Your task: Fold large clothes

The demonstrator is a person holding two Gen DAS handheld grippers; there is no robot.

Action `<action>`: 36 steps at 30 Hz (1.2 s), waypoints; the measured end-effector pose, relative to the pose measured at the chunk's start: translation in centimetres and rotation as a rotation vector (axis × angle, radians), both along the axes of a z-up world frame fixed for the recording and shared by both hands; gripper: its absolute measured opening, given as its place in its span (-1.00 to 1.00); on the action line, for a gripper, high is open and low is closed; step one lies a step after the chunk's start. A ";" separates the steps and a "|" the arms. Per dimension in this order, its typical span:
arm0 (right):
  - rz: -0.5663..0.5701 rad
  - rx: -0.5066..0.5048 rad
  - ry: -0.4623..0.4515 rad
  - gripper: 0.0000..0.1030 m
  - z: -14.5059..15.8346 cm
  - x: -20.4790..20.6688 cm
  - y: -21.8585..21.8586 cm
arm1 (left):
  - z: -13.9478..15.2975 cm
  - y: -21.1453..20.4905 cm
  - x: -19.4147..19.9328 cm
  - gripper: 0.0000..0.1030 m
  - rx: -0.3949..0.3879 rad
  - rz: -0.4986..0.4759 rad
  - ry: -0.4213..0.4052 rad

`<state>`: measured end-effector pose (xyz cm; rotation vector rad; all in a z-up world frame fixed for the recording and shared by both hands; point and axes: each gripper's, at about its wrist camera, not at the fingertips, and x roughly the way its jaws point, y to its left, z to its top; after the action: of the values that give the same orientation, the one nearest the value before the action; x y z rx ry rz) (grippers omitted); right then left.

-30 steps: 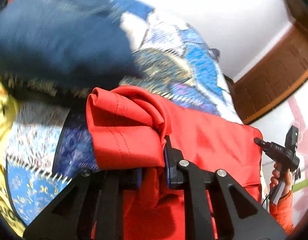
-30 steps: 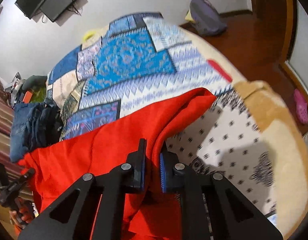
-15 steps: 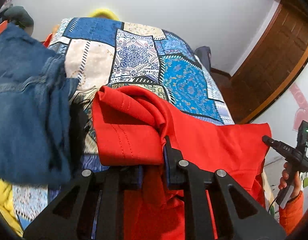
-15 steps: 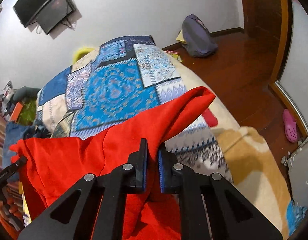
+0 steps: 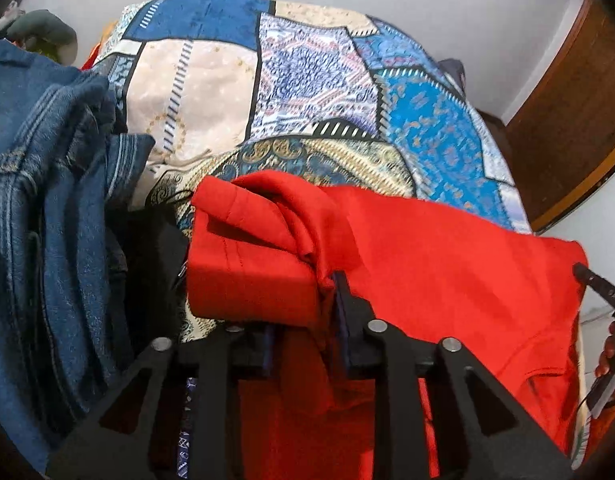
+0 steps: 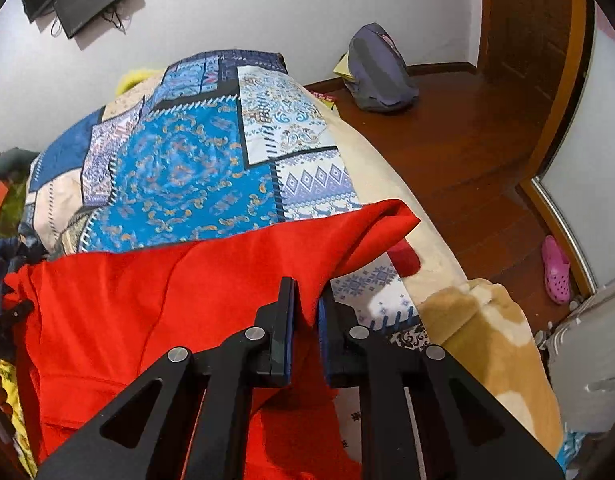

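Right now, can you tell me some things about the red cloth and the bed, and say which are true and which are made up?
1. Both grippers pinch the red garment. True: the left gripper and the right gripper each have red cloth between their fingers.
2. The red garment lies flat and neatly folded. False: it is held up and stretched between the two grippers above the patchwork bedspread.
3. Blue jeans are piled at the left. True.
4. A pink shoe sits on the bed. False: it is on the wooden floor.
5. A grey bag rests on the floor by the wall. True.
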<state>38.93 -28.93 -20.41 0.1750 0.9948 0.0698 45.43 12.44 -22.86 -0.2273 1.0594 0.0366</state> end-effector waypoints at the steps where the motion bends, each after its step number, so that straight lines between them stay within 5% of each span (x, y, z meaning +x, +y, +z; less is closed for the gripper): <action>1: 0.002 -0.006 0.000 -0.79 0.0 -0.2 0.0 | -0.1 0.0 -0.1 -0.41 0.012 0.002 0.005; 12: 0.048 -0.077 0.009 -0.77 3.5 -3.7 0.2 | 2.9 -1.4 -3.2 -0.23 0.105 -0.029 0.000; 14: 0.067 -0.099 -0.015 -0.68 4.7 -4.9 0.4 | 4.4 -1.9 -4.5 -0.18 0.113 -0.044 -0.028; 18: 0.093 -0.125 -0.091 -0.18 7.5 -8.0 0.7 | 7.1 -2.4 -6.9 0.01 0.120 -0.059 -0.082; 25: 0.152 -0.172 -0.141 0.07 10.6 -12.8 1.0 | 10.8 -1.5 -12.7 0.46 0.130 -0.062 -0.140; 27: 0.169 -0.178 -0.149 0.08 10.9 -14.2 1.0 | 11.1 -0.9 -14.3 0.63 0.137 -0.056 -0.133; 36: 0.192 -0.186 -0.054 0.08 8.5 -18.0 0.1 | 8.5 2.7 -21.2 0.63 0.059 -0.038 -0.012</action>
<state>20.89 -28.82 -11.92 -0.0931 0.9569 0.1557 24.26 15.17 -14.38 -0.1541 1.0487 0.0326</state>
